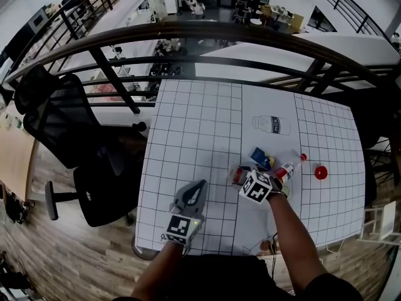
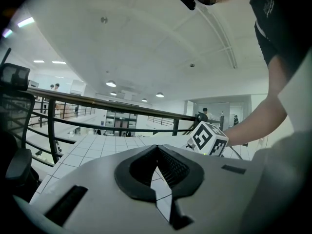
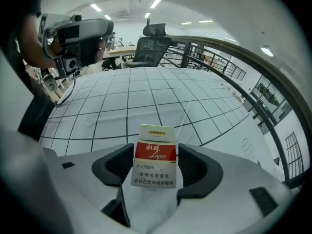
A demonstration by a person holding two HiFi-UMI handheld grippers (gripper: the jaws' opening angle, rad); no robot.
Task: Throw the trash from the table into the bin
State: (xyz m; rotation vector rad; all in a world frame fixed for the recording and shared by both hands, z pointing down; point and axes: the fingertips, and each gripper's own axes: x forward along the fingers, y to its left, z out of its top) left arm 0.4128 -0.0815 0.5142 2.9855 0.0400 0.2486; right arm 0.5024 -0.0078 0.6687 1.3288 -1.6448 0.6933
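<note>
Left gripper (image 2: 157,150): its jaws are meeting at the tips and holding nothing; it is pointing nearly level across the table, over the near left part of the grid.
Right gripper (image 3: 155,168): it is tilting steeply down toward the table; its jaws are standing apart, one pad on each side of the cigarette pack; the pads are sitting just beside the pack's edges, with no visible squeeze.
Cigarette pack (image 3: 157,150): red and white, it is resting on the table between the right gripper's jaws, printed face toward the camera.
Other trash: a blue and yellow packet (image 1: 262,158) is lying just beyond the right gripper; a small bottle with a red cap (image 1: 289,168) is lying on its side to its right; a red lid (image 1: 321,172) is sitting further right, apart from the bottle.
Table (image 1: 188,124): a white gridded sheet is covering it; a printed bottle outline (image 1: 271,125) is showing beyond the trash.
Surroundings: a black office chair (image 1: 69,130) is standing at the table's left; a dark railing (image 1: 207,36) is curving behind the far edge.
</note>
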